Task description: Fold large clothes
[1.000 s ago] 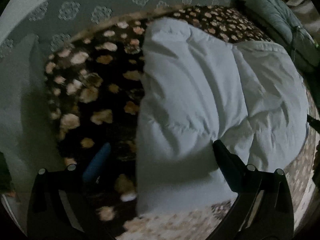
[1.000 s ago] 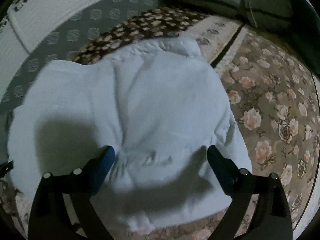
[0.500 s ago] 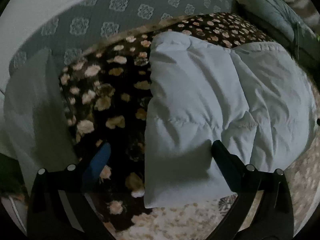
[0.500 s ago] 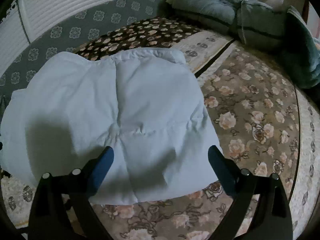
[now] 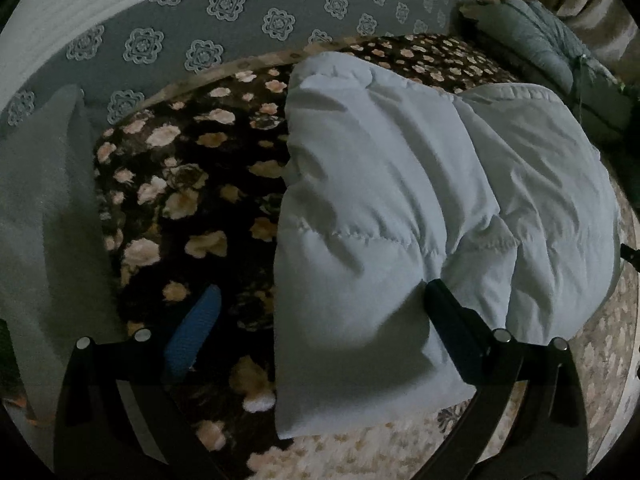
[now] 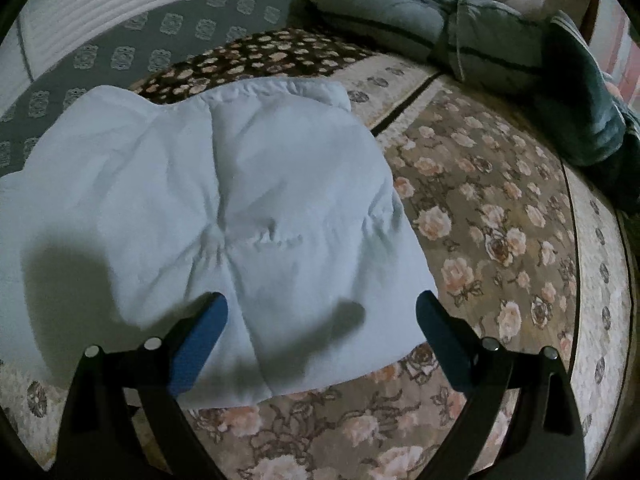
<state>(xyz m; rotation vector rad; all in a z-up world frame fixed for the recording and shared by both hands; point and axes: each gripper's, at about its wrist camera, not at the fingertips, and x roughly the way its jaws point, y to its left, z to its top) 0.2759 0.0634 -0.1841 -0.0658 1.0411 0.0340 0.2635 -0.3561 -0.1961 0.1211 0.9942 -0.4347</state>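
Note:
A pale blue quilted padded garment [image 5: 420, 208] lies folded into a thick rectangle on the floor, partly on a dark floral blanket [image 5: 192, 184] and partly on a floral carpet. It also shows in the right wrist view [image 6: 240, 216]. My left gripper [image 5: 320, 304] is open and empty, hovering over the garment's near left edge, with one finger over the blanket and the other over the fabric. My right gripper [image 6: 320, 312] is open and empty above the garment's near edge.
A rose-patterned carpet [image 6: 500, 240] spreads to the right. A grey patterned mattress edge [image 5: 248, 20] runs along the back. Grey-green cushions [image 6: 420, 20] and a dark folded cloth [image 6: 580, 112] lie at the back right. A grey cloth [image 5: 40, 220] lies at the left.
Both grippers have pulled back and up from the garment, so more carpet and room show. The garment lies still and both grippers stay open.

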